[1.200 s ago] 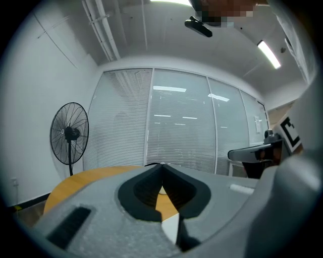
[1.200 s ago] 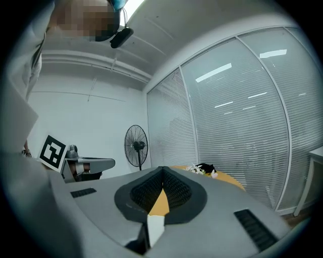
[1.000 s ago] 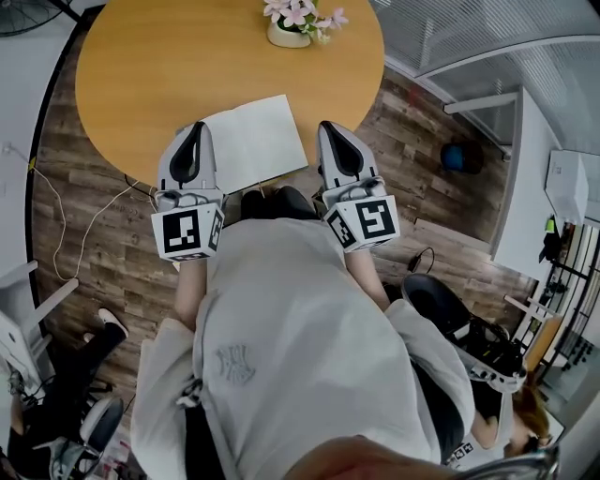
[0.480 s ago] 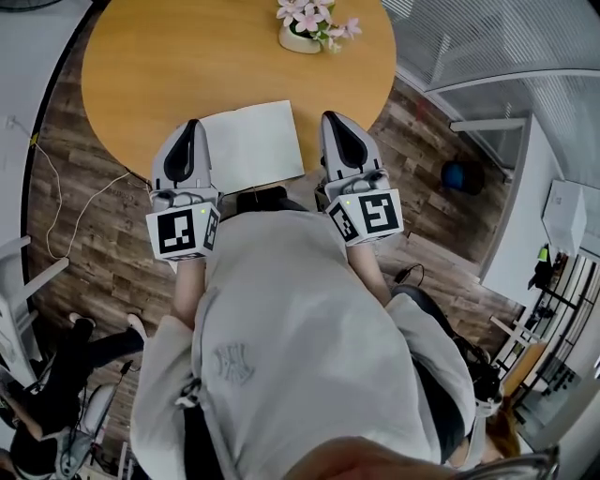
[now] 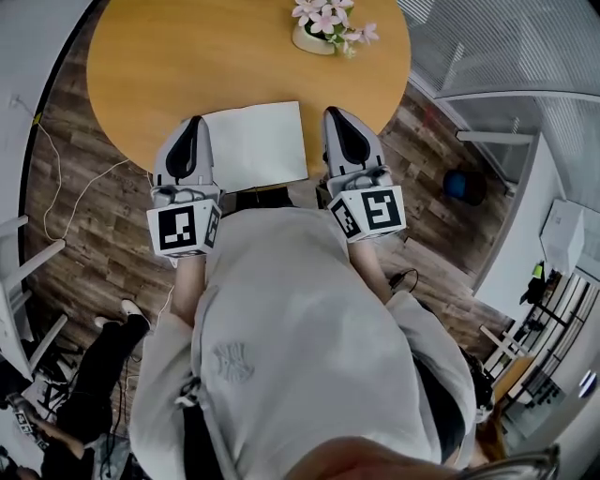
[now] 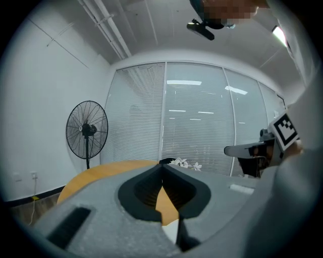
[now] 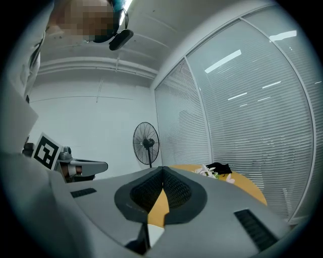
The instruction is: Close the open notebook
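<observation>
**Left gripper** [image 6: 162, 164]: jaws fully together, tips meeting, nothing held. Only the orange tabletop showed through the hollow behind the tips. It was stationed just beside the notebook's left edge and pointed roughly level; no contact with the notebook was visible.

**Right gripper** [image 7: 162, 168]: jaws likewise closed tip to tip and empty. It was stationed just beside the notebook's right edge, parallel to its partner; no contact was visible.

**Notebook** [image 5: 255, 142]: white face up, lying flat between the two grippers at the near rim of the round table [image 5: 169, 66]. No raised cover or page could be made out from the head view.

**Flower pot** [image 5: 322, 28]: beyond the notebook's far right corner, well apart from it.

**Standing fan** [image 6: 87, 130]: beyond the table on the notebook's far side, against the blinds.

**Hazards, judged:**
- With both jaws closed, neither gripper could pinch a cover. A shut tip driven at an edge would likely push the whole notebook across the smooth top instead of lifting a leaf.
- Because the notebook sat at the near rim, a pull toward the person could tip it off the table.
- Catching only a few loose pages would fold or crease them and leave the cover open.
- The flower pot looked too distant to be at risk.
</observation>
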{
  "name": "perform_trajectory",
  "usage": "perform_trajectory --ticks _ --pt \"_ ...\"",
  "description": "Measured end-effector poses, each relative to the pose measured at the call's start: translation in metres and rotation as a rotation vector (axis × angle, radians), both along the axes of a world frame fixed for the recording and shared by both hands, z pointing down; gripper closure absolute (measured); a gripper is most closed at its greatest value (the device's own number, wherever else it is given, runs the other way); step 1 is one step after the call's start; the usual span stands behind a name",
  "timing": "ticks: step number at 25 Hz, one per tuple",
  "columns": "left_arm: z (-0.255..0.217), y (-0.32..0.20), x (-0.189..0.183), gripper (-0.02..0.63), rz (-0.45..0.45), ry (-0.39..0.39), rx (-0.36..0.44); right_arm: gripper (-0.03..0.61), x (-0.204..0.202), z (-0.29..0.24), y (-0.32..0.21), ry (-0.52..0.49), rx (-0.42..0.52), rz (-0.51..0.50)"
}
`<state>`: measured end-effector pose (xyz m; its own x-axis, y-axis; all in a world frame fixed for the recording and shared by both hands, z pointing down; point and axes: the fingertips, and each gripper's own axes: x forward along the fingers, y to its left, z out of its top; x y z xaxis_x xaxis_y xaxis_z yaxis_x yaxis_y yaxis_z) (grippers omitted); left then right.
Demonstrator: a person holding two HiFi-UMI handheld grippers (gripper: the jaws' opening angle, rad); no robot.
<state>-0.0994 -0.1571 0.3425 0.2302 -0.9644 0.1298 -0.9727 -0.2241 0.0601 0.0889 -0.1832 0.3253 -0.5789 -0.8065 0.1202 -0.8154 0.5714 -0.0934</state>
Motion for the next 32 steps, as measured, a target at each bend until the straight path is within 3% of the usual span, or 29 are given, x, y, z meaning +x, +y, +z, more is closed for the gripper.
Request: perform_trajectory --ticks 10,18,20,25,32 --pt "0.009 0.011 -0.032 0.598 -0.006 0.002 -0.044 0.584 -0.023 0.001 -0.005 0.015 -0.006 -0.042" --pt "0.078 0.057 -0.084 0.592 -0.046 0.109 -0.309 0.584 -0.043 0.016 0.004 0.063 -0.052 -0.077" --pt "0.098 0.07 -0.084 0.521 -0.047 0.167 -0.385 0.586 -0.05 0.02 0.007 0.077 -0.067 -0.091" --pt "0.149 0.101 -0.071 0.451 -0.022 0.328 -0.558 0.584 -0.063 0.031 0.014 0.107 -0.096 -0.119" --pt "0.209 0.126 -0.058 0.433 0.02 0.358 -0.748 0.584 -0.072 0.046 0.021 0.142 -0.132 -0.133"
